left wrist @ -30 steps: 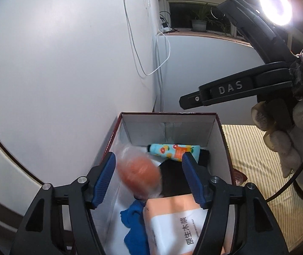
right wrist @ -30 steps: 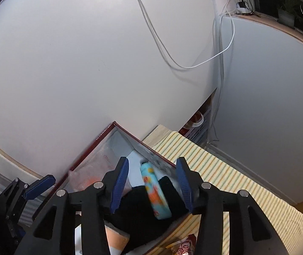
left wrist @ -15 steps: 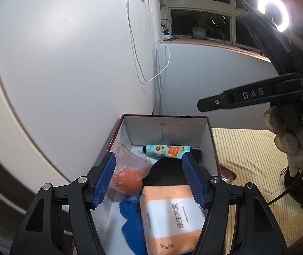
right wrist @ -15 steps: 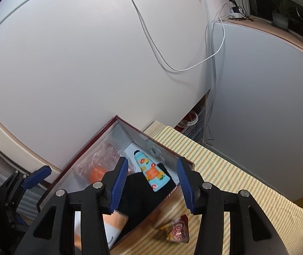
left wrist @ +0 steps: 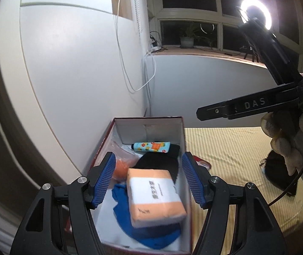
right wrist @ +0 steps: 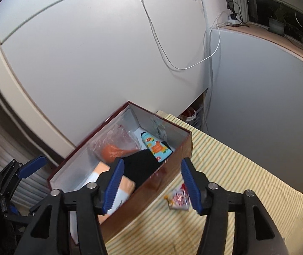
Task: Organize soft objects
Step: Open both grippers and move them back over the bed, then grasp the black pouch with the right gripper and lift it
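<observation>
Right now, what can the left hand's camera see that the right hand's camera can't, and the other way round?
Only the left view shows the ring light, the blue cloth in the box, and a dark item on the striped cover. Only the right view shows the snack packet clearly. Both show the box, patterned tube, orange pack and black cloth.

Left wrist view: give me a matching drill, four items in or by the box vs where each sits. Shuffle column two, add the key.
1. tissue pack
2. patterned tube
3. orange ball in plastic bag
4. red snack packet

A. at the box's far end wall
B. outside the box, on the striped cloth
C. against the box's left wall
D. on top of the blue cloth

Pairs: 1-D, 2-A, 3-C, 4-B
</observation>
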Motion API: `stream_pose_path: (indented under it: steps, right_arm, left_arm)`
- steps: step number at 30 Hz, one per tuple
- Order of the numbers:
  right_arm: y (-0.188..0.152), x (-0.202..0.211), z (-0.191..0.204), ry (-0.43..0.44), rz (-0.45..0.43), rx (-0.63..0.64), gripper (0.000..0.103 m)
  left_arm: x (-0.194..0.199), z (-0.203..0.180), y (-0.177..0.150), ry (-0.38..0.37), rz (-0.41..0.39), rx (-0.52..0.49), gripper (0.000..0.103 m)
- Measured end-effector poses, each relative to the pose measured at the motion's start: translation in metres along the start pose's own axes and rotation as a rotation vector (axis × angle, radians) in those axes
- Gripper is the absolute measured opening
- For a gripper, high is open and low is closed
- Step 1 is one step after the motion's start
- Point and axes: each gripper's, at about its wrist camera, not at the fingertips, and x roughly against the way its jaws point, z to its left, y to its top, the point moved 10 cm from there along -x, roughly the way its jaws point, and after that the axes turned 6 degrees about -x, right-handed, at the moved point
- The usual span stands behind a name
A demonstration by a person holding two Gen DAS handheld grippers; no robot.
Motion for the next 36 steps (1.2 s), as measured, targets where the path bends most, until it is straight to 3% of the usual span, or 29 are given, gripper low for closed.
stream_pose_path:
  steps: [7, 13, 22, 30, 36]
  right_arm:
    - [-0.031, 0.048, -0.01, -0.002, -0.02, -0.009, 0.061]
    - [-0.07, 0.103, -0.042, -0.002, -0.035, -0.032, 0.064]
    - [-0.149, 0.166, -0.15, -0.049, -0.073, -0.232, 0.065]
    - [-0.214, 0.157, -0.235, -0.062, -0.03, -0.419, 0.065]
    - [-0.233, 0.135, -0.256, -0.037, 0.017, -0.451, 0.065]
  left_arm:
    - [0.034, -0.018, -0.01, -0.042, -0.029, 0.024, 0.064]
    - [0.055, -0.051, -0.024, -0.104, -0.044, 0.016, 0.065]
    - [0.054, -0.114, -0.05, -0.223, -0.009, 0.01, 0.065]
    - [0.033, -0.176, -0.065, -0.315, 0.057, -0.003, 0.065]
    - [0.022, -0.217, -0.074, -0.367, 0.098, -0.029, 0.065]
